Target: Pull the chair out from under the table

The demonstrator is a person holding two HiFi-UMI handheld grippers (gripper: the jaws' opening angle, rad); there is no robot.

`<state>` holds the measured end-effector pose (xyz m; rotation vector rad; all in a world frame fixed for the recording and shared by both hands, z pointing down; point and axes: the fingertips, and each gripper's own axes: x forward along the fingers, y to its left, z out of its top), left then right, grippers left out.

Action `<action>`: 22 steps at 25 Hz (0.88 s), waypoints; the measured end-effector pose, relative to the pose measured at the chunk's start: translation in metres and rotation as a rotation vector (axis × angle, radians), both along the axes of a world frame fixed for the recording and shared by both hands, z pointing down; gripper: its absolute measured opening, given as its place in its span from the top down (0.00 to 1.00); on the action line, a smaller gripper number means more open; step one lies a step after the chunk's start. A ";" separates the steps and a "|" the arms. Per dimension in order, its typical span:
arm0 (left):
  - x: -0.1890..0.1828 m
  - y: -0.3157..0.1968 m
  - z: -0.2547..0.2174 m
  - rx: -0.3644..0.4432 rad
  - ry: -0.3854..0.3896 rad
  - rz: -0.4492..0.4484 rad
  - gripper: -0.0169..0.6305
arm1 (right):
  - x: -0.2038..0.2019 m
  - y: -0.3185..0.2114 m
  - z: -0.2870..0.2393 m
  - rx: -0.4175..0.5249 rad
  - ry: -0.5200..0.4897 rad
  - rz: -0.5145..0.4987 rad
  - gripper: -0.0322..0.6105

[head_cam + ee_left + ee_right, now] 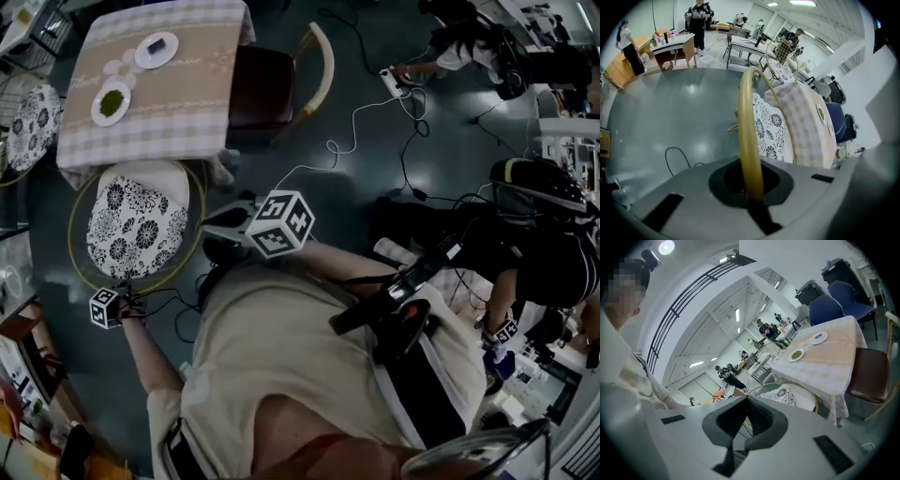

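A chair with a black-and-white floral cushion (136,225) and a thin gold hoop back (75,258) stands at the near side of the table with the checked cloth (187,112), its seat partly under the edge. My left gripper (127,298) points steeply down at the hoop's near rim. In the left gripper view the gold hoop (747,126) runs straight between the jaws of my left gripper (752,187), which is shut on it. My right gripper (214,232) hovers to the right of the chair, apart from it. Seen from its own camera, my right gripper (747,420) is shut with nothing in it.
A dark red chair (262,89) stands at the table's right side and another floral chair (33,122) at its left. Two plates (156,49) lie on the cloth. White and black cables (356,122) trail over the floor. People (534,225) stand at the right.
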<state>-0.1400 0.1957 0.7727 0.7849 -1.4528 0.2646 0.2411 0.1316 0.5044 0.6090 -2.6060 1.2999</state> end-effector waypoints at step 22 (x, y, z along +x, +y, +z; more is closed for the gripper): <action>0.018 0.006 -0.005 0.066 0.051 -0.068 0.97 | -0.017 0.000 -0.003 0.011 0.037 -0.091 0.93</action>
